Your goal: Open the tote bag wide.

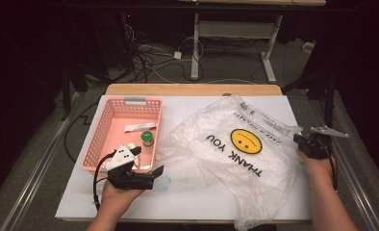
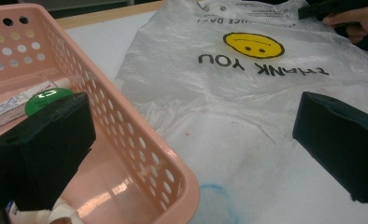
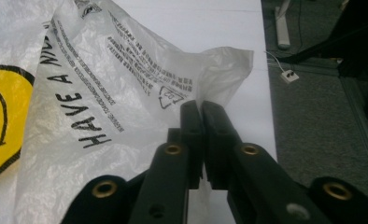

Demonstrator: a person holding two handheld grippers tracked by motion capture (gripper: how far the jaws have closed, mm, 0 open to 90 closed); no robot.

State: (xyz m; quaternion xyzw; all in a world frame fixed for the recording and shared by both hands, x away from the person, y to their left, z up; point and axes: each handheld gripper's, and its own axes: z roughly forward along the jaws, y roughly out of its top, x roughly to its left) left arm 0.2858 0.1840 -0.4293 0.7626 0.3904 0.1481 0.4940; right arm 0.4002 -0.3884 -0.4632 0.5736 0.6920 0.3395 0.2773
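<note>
One plastic bag (image 1: 235, 149) pinched by right tongs (image 3: 201, 109); left tongs (image 2: 191, 140) gape by one basket (image 1: 125, 132).

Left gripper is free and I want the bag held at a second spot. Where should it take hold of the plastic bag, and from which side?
Probably the crumpled left edge of the plastic bag, nearest the pink basket. The film wrinkles up off the table there, giving the open left gripper a fold to pinch. Come in low from the left, jaws across the fold; the right gripper is shut on the far right edge.
</note>
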